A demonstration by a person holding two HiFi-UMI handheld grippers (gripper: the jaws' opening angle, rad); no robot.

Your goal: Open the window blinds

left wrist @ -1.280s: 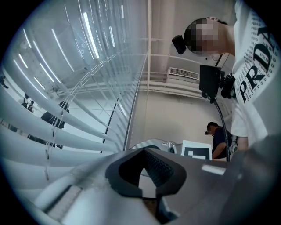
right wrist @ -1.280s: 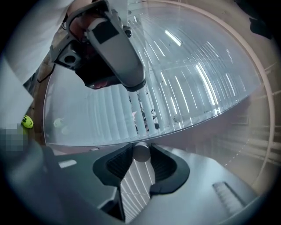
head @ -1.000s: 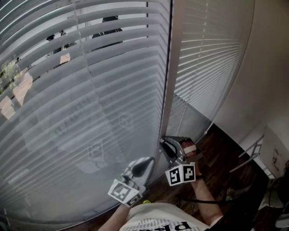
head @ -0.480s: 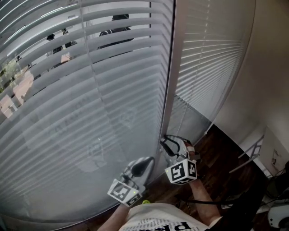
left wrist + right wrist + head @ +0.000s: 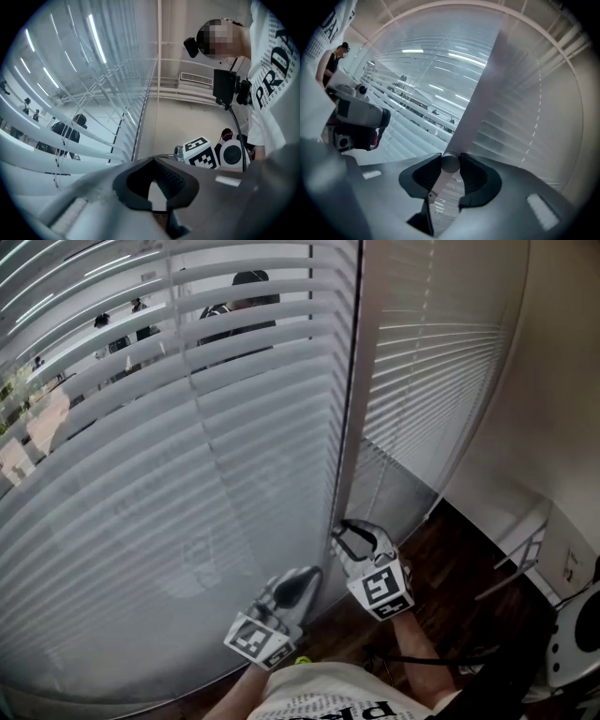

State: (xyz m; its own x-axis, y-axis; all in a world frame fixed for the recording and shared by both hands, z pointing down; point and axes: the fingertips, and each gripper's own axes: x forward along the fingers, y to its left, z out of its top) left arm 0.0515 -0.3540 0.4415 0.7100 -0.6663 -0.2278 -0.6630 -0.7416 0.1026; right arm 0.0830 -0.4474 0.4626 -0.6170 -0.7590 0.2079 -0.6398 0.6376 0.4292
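1. Two things are hard to make out. The head view does not show the wand (image 5: 450,164) of the blinds, because the right gripper (image 5: 354,542) covers it just beside the foot of the window post (image 5: 349,427). A white round object (image 5: 574,641), far right of the post, is cut by the picture edge, so it cannot be identified.
2. The person's shirt (image 5: 328,697) is cut off at the bottom edge, below the post.
3. In the right gripper view the jaws of the right gripper are pressed on the wand from both sides. The wand's round end sits between the pads, and its thin shaft runs down and to the left.
4. The left gripper (image 5: 292,585) hangs just left of the post's foot, near the right gripper. Its jaws are almost together, with only a narrow slit between them, and nothing is in the slit.
5. The left blind (image 5: 187,484) hangs left of the post. Its upper slats are tilted enough that dark figures (image 5: 239,301) show between them. Its lower slats overlap and let nothing through.
6. The right blind (image 5: 422,381) hangs right of the post, with its slats close together.
7. Further right of the post there is a plain pale wall (image 5: 558,381). Below it is a dark wooden floor (image 5: 455,549).
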